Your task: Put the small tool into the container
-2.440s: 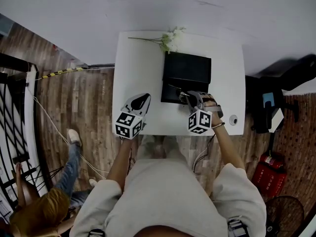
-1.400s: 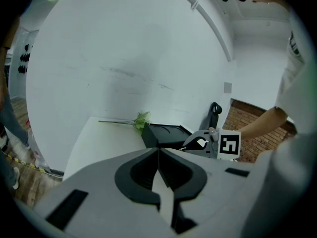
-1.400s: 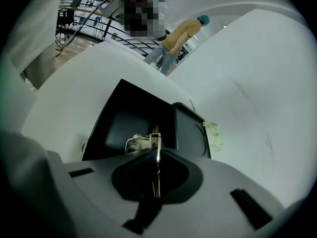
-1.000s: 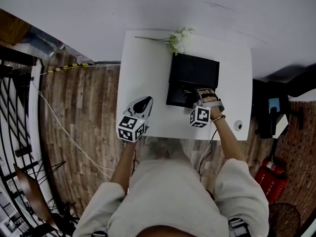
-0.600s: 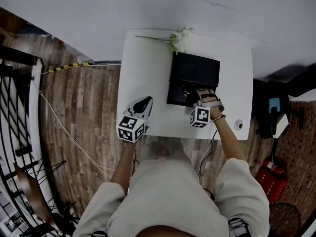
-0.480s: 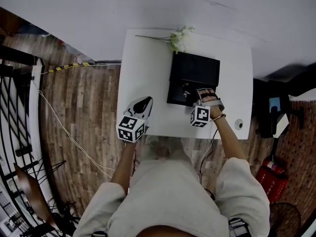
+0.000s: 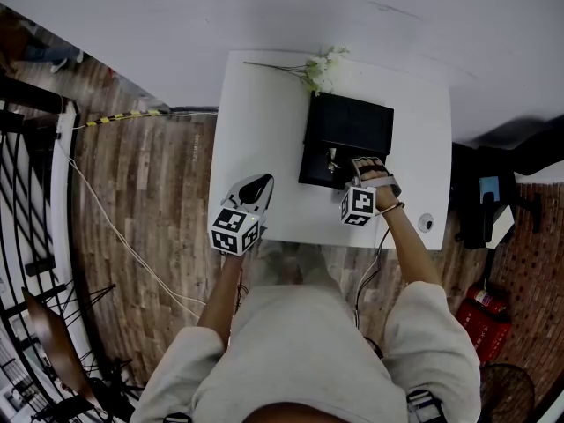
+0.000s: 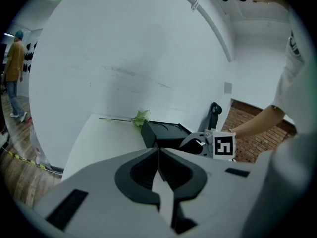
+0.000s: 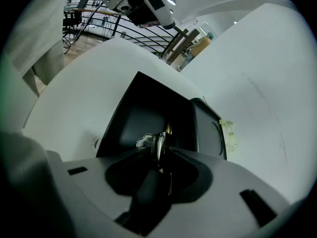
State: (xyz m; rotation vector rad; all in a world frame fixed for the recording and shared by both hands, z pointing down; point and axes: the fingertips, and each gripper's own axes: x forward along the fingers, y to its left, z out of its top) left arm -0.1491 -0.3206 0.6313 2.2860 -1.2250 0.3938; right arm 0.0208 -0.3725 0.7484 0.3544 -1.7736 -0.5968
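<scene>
Silver tool: a small metal piece standing between the right gripper's jaw tips, inside the black container and close to its near wall. Whether it touches the floor cannot be told.
Right gripper: tilted steeply down into the container. Its jaws have just been opening and stand parted, with the tool between them; the pads do not appear to press on it.
Step in hand: letting go of the tool, by my reading, so the task looks nearly done.
Doing it well: hold the hand steady until both pads are clear. Then lift straight up and back, so neither jaw catches the tool and drags it over the wall.
Container: black, rectangular and open-topped, on the far right part of the table.
Left gripper: jaws together with nothing between them, held over the table's front left, well apart from the container.
Table: white and square. A flower sprig lies at its far edge, just beside the container.
</scene>
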